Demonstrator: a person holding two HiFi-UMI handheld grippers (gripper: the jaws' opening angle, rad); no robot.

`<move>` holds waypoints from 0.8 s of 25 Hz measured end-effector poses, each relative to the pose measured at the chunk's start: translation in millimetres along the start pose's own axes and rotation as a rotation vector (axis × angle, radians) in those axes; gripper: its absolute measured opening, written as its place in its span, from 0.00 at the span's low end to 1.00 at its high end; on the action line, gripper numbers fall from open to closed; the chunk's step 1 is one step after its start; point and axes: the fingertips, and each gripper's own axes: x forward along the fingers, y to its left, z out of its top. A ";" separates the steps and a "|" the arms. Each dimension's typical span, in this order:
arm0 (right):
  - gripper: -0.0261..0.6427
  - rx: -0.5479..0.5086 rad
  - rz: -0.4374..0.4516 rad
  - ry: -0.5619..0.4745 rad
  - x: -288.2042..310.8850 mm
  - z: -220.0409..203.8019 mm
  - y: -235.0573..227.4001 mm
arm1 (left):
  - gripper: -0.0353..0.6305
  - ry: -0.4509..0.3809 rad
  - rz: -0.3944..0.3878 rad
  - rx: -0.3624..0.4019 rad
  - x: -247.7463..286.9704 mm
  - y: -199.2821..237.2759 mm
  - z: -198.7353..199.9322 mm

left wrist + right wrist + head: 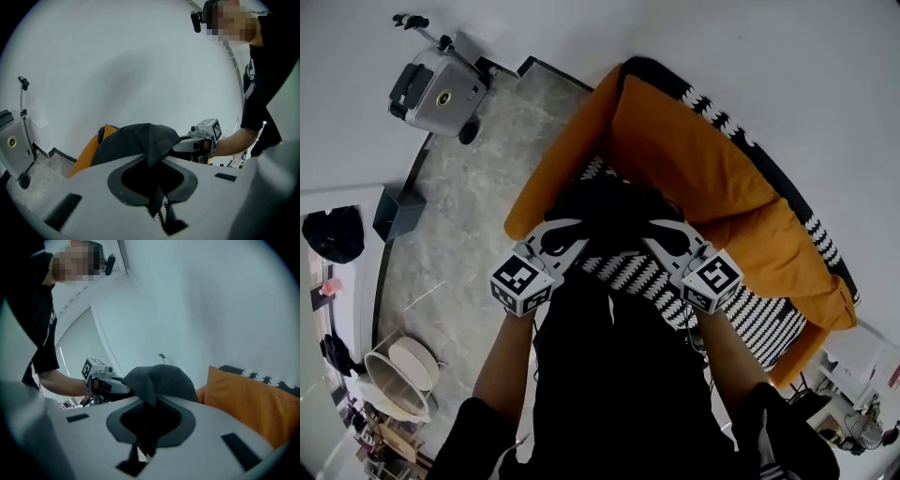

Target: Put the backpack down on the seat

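Observation:
A black backpack (pixel 612 208) hangs between my two grippers, above the front left part of the seat. The seat is an orange sofa (pixel 694 159) with a black-and-white patterned cover (pixel 759 319). My left gripper (pixel 572 232) is shut on a fold of the backpack's (pixel 136 138) top fabric, and the jaws pinch it at the gripper's tip (pixel 157 161). My right gripper (pixel 661 232) is shut on the fabric's other side (pixel 164 380), pinching it the same way (pixel 147 411). Each gripper view shows the other gripper close behind the bag. The bag's lower part is hard to tell from the person's dark clothes.
A grey wheeled case (pixel 436 89) stands at the far left by the wall. A dark box (pixel 397 211) and a white round chair (pixel 398 370) sit along the left of the grey floor (pixel 469 225). An orange cushion (pixel 253 404) leans against the sofa back.

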 end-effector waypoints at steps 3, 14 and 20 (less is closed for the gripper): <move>0.09 0.022 -0.022 0.018 12.6 -4.3 -11.9 | 0.10 0.004 -0.013 -0.016 8.6 16.3 -4.7; 0.09 0.087 -0.053 0.020 43.1 -5.1 -57.9 | 0.10 0.021 -0.036 -0.055 42.0 63.5 -3.6; 0.09 0.091 -0.059 0.027 58.3 8.2 -82.4 | 0.10 0.021 -0.031 -0.044 57.6 87.4 11.7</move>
